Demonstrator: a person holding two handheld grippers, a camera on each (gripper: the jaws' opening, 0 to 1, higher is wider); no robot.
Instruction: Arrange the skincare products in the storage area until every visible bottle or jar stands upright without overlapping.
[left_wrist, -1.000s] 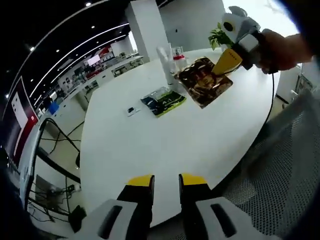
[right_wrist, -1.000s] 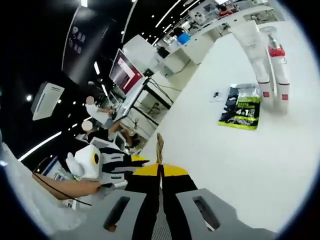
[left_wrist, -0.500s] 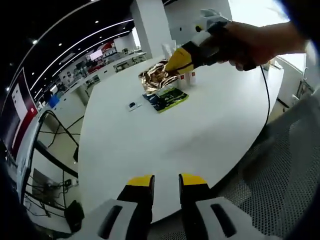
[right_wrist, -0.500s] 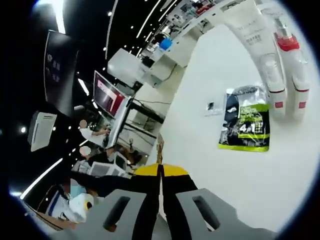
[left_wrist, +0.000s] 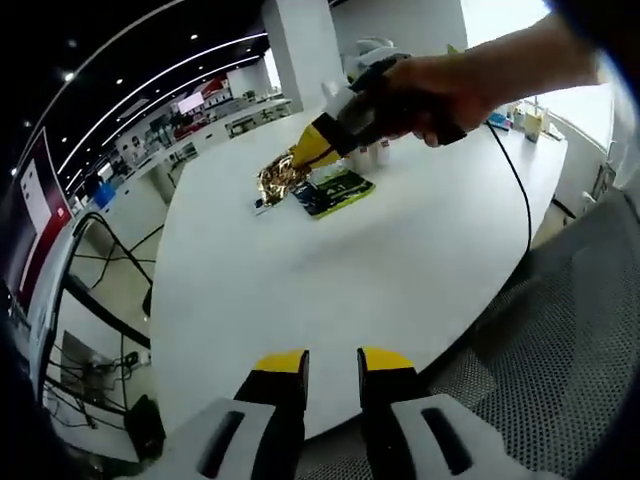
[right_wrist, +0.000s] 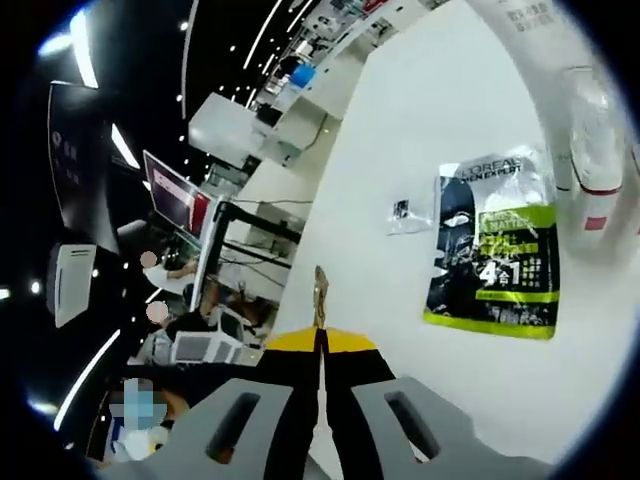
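Note:
In the left gripper view, my right gripper (left_wrist: 308, 156), held in a hand, is shut on a crinkled gold sachet (left_wrist: 278, 180) low over the white table, just left of a black-and-green sachet (left_wrist: 337, 190). White tubes (left_wrist: 378, 152) stand behind them. My left gripper (left_wrist: 333, 366) hovers open and holding nothing off the table's near edge. In the right gripper view, the right gripper (right_wrist: 320, 336) pinches the gold sachet's thin edge (right_wrist: 320, 288). Beyond lie the black-and-green sachet (right_wrist: 494, 256) and white tubes with red bands (right_wrist: 592, 150).
A small clear packet (right_wrist: 404, 212) lies left of the black-and-green sachet. The round white table (left_wrist: 330, 270) has wide bare surface toward its near edge. A grey mesh chair (left_wrist: 570, 340) stands at the right, and a black cable (left_wrist: 522, 195) crosses the table. Desks and monitors lie beyond.
The right gripper has carried the gold sachet leftward and down, from over the tubes to just left of the black-and-green sachet. The left gripper has not moved.

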